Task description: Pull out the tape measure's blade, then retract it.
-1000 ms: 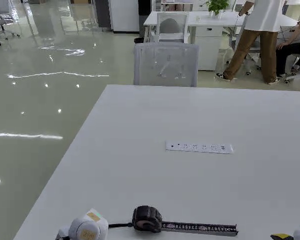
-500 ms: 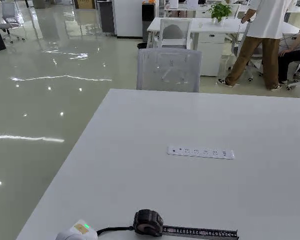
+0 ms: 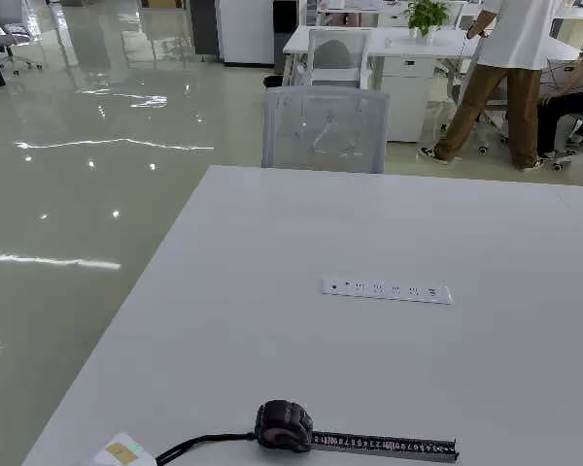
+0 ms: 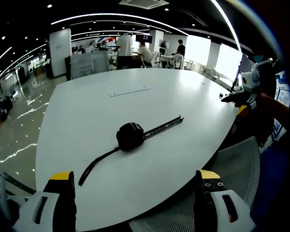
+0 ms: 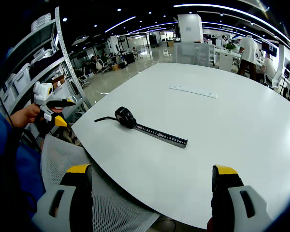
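The tape measure [image 3: 284, 425] lay near the front edge of the tabletop [image 3: 369, 223], its blade [image 3: 384, 446] drawn out flat toward the right. The left gripper [image 4: 135, 175] and right gripper [image 5: 152, 169] hung off that edge, fingers apart and empty. Retracting looked due next: one gripper should pin the case while the other guided the blade tip in slowly.

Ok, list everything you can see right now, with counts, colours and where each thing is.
Table: one, white, under everything.
Tape measure: one, black, table's near edge, blade out flat.
Power strip: one, white, mid-table.
Mesh chair: one, grey, table's far side.
Plant: one, green, on a far desk.
Standing person: one, white top, background right.
Left claw: one, yellow-tipped, open, off the near edge.
Right claw: one, yellow-tipped, open, off the near edge.
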A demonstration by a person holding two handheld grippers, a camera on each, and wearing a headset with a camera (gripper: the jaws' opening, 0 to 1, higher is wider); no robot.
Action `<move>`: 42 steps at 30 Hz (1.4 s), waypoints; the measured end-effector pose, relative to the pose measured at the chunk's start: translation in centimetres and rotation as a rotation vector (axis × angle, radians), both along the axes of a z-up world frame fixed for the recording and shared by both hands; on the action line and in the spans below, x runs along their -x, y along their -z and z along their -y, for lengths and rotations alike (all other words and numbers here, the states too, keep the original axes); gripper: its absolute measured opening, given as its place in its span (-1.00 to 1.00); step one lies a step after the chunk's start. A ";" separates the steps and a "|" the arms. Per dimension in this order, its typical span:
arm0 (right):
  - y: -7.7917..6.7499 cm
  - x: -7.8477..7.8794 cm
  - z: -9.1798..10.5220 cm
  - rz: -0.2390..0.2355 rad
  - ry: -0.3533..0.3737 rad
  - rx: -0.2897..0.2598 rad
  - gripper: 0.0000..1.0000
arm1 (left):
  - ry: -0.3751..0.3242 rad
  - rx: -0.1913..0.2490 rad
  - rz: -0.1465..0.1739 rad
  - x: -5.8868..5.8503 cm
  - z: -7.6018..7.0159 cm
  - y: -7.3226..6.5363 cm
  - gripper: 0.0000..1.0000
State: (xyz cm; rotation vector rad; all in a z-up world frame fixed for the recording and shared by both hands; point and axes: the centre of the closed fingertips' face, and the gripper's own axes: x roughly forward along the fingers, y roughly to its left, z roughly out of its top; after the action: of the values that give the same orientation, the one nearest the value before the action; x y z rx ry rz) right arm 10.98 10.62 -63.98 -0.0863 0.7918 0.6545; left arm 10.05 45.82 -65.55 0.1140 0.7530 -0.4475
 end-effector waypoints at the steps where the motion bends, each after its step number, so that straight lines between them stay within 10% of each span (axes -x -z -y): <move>1: -0.2 0.1 0.0 0.000 -0.004 0.003 1.00 | 0.001 0.002 0.000 0.1 -0.1 -0.1 1.00; 26: -3.8 3.5 1.4 -0.008 0.023 0.021 1.00 | -0.067 -0.008 0.005 2.3 -2.4 -3.1 1.00; 42: -3.4 4.0 1.8 -0.002 0.041 0.016 1.00 | -0.101 -0.018 0.015 2.9 -3.0 -3.4 1.00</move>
State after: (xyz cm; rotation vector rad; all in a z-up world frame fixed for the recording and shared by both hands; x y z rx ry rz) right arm 6.95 8.85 -60.55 -0.0832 0.7991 0.6098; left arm 7.16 48.79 -62.12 0.0952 0.7449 -0.3436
